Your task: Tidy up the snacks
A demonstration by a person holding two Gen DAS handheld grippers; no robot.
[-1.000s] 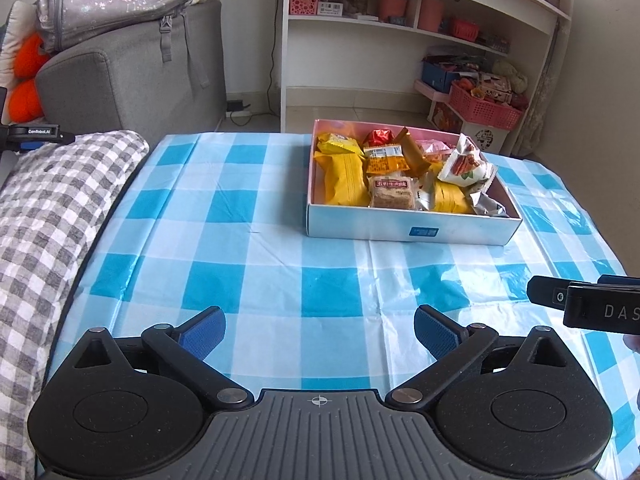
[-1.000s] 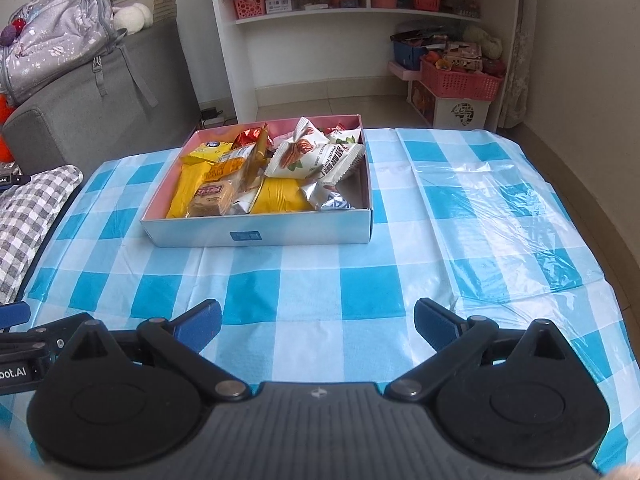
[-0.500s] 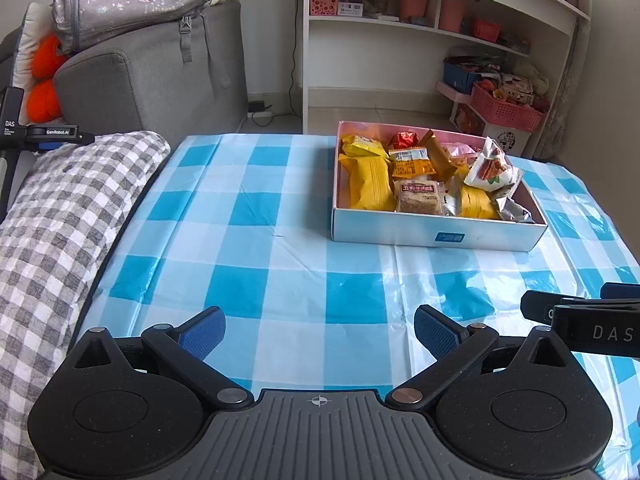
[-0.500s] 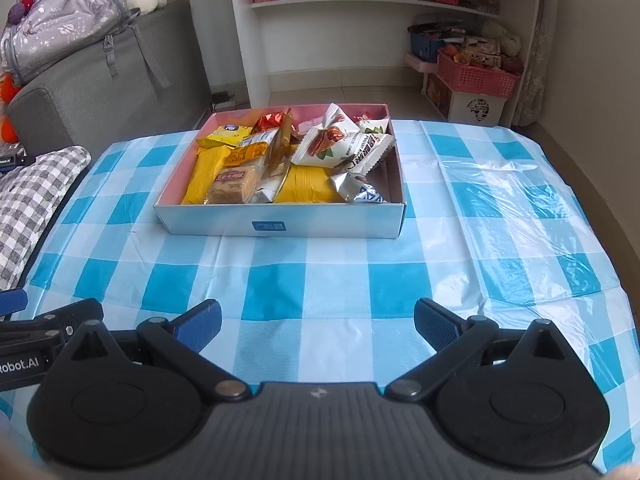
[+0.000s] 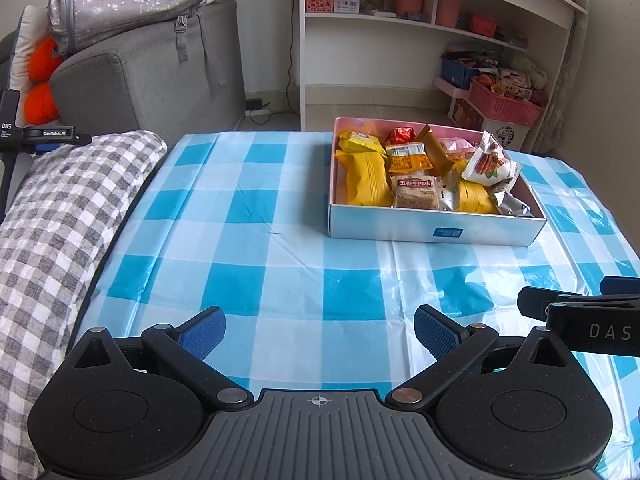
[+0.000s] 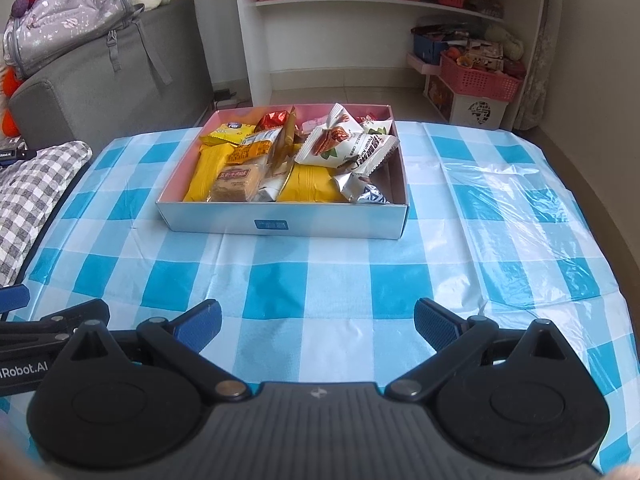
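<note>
A shallow white box (image 5: 436,233) (image 6: 286,227) with a pink inside stands on the blue-checked tablecloth, filled with several snack packets: yellow packs (image 5: 366,178), a brown biscuit bar (image 6: 236,181), a white nut packet (image 6: 328,147) lying on top. My left gripper (image 5: 320,330) is open and empty, low over the near part of the table, left of the box. My right gripper (image 6: 316,326) is open and empty, straight in front of the box. Each gripper's side shows at the edge of the other's view.
A grey-checked cushion (image 5: 60,216) lies along the table's left edge. A grey sofa with a backpack (image 5: 128,4) stands behind it. A white shelf unit (image 6: 392,20) and red baskets (image 6: 476,80) stand beyond the table. A wrinkled clear plastic sheet (image 6: 520,208) covers the cloth's right side.
Both views have swung: the box has shifted right in each frame. Both grippers stay open and empty over the near table.
</note>
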